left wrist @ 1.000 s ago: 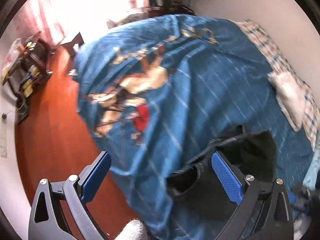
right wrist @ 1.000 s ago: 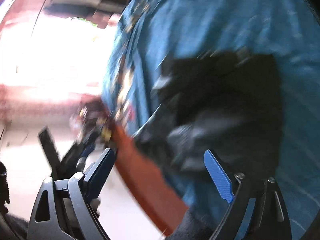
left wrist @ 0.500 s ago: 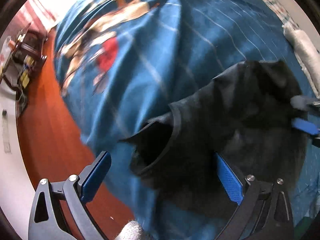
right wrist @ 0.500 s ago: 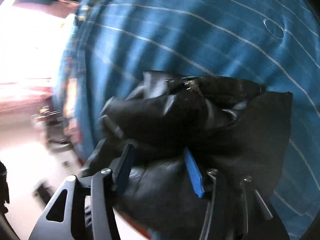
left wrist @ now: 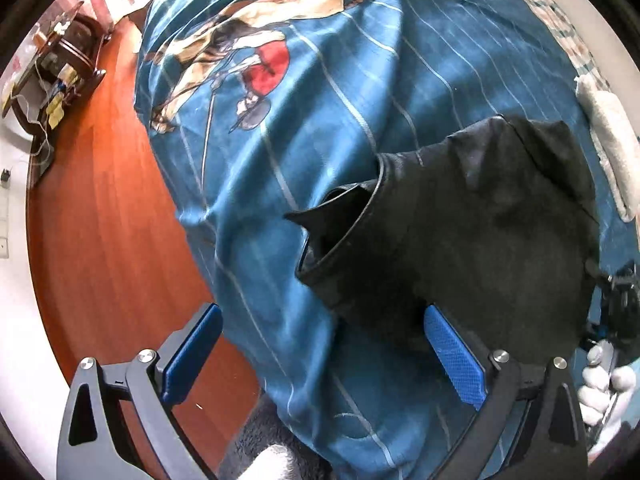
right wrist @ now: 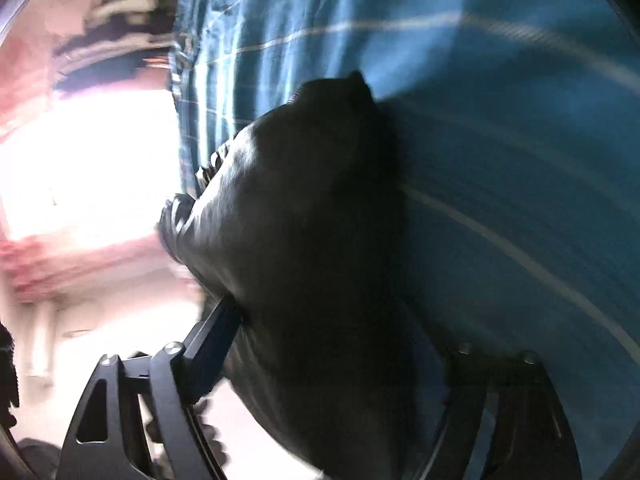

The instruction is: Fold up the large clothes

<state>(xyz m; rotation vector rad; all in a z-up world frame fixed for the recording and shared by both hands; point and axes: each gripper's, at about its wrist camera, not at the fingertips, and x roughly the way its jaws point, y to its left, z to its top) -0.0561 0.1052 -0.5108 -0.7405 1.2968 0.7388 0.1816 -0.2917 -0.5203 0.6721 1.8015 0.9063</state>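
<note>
Lifted higher since before, black garment [right wrist: 312, 240] fills right tool [right wrist: 336, 344]; left tool [left wrist: 320, 356] gapes wide.

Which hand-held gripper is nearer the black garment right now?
Right. The right hand-held gripper has the black garment bunched between its fingers. The left hand-held gripper is open at its near edge, one finger beside the cloth.

blue bedspread [left wrist: 320, 128] | red-brown floor [left wrist: 100, 220] | dark wooden stand [left wrist: 68, 64]
</note>
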